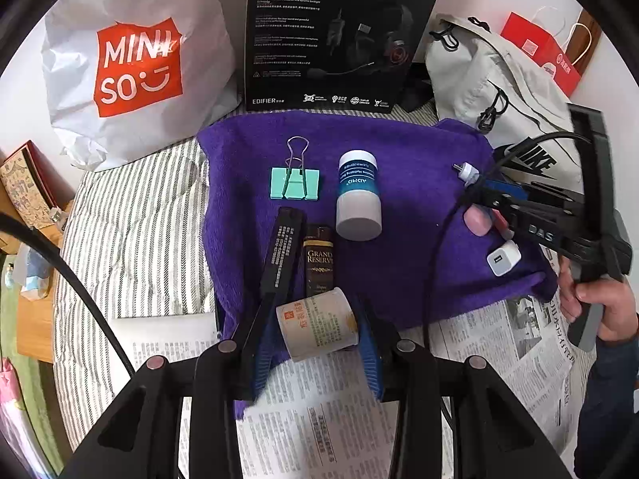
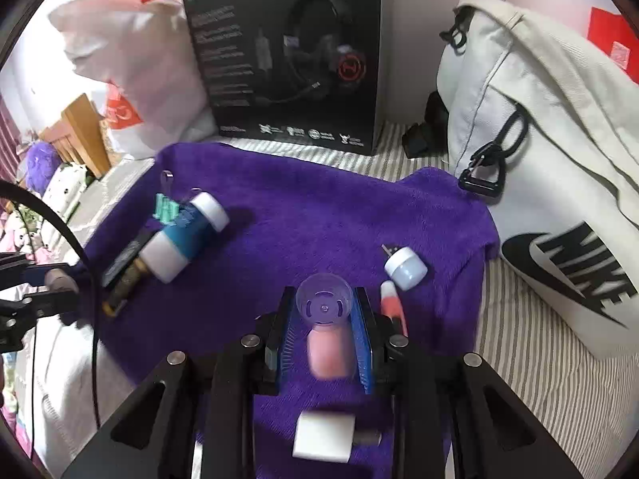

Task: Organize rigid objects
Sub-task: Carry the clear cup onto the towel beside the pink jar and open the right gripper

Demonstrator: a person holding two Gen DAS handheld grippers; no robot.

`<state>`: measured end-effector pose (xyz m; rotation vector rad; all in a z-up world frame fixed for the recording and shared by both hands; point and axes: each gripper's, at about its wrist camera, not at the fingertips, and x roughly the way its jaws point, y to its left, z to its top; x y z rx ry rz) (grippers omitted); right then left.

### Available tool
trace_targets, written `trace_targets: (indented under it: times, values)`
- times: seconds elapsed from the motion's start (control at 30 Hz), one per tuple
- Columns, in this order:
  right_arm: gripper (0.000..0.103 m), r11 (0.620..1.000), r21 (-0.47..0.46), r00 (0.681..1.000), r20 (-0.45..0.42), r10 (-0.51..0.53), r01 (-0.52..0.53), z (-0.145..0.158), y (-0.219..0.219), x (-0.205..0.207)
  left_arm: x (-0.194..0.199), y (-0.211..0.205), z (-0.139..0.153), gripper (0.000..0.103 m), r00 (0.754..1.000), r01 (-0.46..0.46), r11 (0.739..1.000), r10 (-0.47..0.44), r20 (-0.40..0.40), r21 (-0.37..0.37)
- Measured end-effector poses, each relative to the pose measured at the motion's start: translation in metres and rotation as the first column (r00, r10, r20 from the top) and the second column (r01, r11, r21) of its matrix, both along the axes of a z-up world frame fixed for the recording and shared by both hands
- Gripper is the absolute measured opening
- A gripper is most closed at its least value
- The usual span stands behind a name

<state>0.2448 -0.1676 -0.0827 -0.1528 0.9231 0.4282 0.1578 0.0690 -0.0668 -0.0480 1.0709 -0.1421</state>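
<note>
In the left wrist view my left gripper is shut on a small beige jar with a printed label, held above the near edge of a purple towel. On the towel lie a mint binder clip, a white and teal bottle, a black flat bar, a brown tube and a white charger. My right gripper is shut on a pink bottle with a clear cap. Just past it lie a small white jar and a pink tube.
A white Miniso bag stands at the back left, a black headset box behind the towel, and a white Nike bag to the right. Newspaper covers the striped sheet near me. A hand grips the right tool.
</note>
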Motion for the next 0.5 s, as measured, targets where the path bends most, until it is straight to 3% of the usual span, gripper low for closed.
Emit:
trace_targets:
  times: [0.33,0.5]
  values:
    - [0.027,0.998,-0.056,0.997,-0.072,-0.026,0.022,-0.026,0.008,0.033,0.008,0.004,-0.007,0.036,1.000,0.002,1.000,-0.002,-0.014,0.000]
    - [0.028,0.998,-0.061,0.998,-0.061,-0.020,0.016,-0.027,0.009,0.032,0.007,0.005,-0.008,0.036,1.000,0.005,1.000,-0.005,-0.020,-0.012]
